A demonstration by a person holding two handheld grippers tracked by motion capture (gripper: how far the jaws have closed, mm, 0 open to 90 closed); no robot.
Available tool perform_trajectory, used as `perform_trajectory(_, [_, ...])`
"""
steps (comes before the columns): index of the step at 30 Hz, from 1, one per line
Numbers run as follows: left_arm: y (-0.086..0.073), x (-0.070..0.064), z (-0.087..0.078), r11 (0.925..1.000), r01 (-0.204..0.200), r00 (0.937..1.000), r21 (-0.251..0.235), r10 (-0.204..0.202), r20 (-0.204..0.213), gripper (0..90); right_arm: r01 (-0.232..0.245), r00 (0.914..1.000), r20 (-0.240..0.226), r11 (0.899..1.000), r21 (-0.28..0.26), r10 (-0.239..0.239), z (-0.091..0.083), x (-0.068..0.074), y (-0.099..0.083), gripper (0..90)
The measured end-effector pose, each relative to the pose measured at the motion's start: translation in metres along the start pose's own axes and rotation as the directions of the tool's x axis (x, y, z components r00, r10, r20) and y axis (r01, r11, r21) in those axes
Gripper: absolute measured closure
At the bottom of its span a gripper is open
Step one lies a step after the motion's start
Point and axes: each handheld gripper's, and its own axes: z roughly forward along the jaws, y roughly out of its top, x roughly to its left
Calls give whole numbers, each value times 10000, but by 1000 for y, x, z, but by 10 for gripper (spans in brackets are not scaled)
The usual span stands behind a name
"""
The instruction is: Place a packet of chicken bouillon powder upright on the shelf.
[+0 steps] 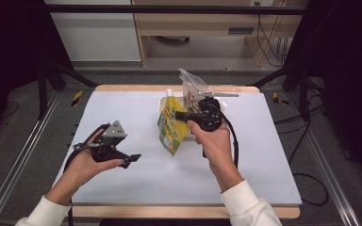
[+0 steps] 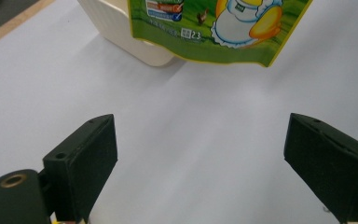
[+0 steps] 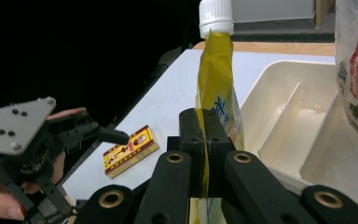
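Our right tool [image 1: 185, 116] is clamped on the yellow spouted pouch [image 1: 171, 126], hanging clear of the surface [image 1: 136, 174] just near of the cream tray [image 3: 303, 126], so it's lifted but not placed yet, we'd say. Our left tool [image 1: 131, 157] waits wide open, nearer and to the left. From the right gripper view we catch a small red-and-yellow box [image 3: 129, 151] on the surface and a clear bag [image 3: 356, 70] at the tray
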Motion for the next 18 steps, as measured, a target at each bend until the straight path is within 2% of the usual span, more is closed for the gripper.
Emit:
perform_trajectory(9, [-16,-6,1,9990,375,9991,-243,-379,-184,95,-129,9999,25,9992,-368,130,-2,2,5,900])
perform_trajectory(15, [-39,-19,7,9975,624,9967,-323,-640,-497,91,39,9998,219,9982,-595,-26,-10,7,12,900])
perform_trajectory(18, [-47,-22,11,9963,778,9955,-369,-796,-514,91,111,9995,288,9978,-651,-93,-12,9,14,900])
